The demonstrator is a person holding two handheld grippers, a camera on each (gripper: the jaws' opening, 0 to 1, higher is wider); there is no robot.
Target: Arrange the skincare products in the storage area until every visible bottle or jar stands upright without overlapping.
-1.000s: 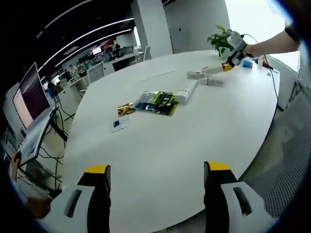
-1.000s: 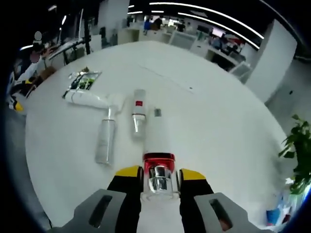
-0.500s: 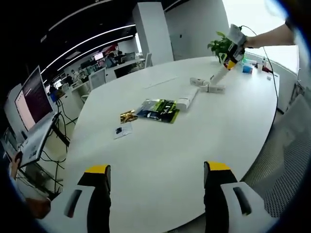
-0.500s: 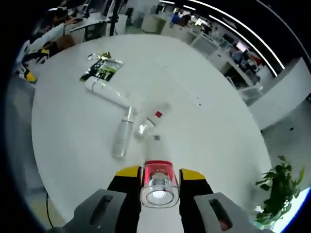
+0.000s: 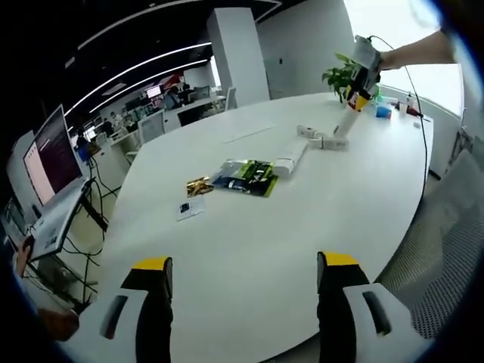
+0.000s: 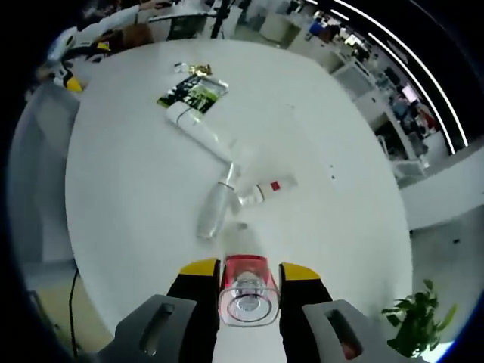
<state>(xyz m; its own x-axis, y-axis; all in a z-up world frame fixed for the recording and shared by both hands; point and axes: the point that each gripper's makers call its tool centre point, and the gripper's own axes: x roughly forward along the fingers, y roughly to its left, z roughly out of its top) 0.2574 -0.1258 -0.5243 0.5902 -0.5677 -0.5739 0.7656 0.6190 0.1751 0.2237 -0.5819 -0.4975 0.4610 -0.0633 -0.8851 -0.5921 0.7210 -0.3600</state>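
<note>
Right gripper view: right gripper [image 6: 243, 281] jaws clench a red-collared bottle [image 6: 244, 296], probably toner, upright above the surface [image 6: 128, 174]; left gripper [image 5: 243, 276] jaws gape, released.

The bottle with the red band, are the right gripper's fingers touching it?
Touching. In the right gripper view, the right gripper is closed on the bottle, and its yellow-tipped fingers press against both sides with no gap showing.
</note>
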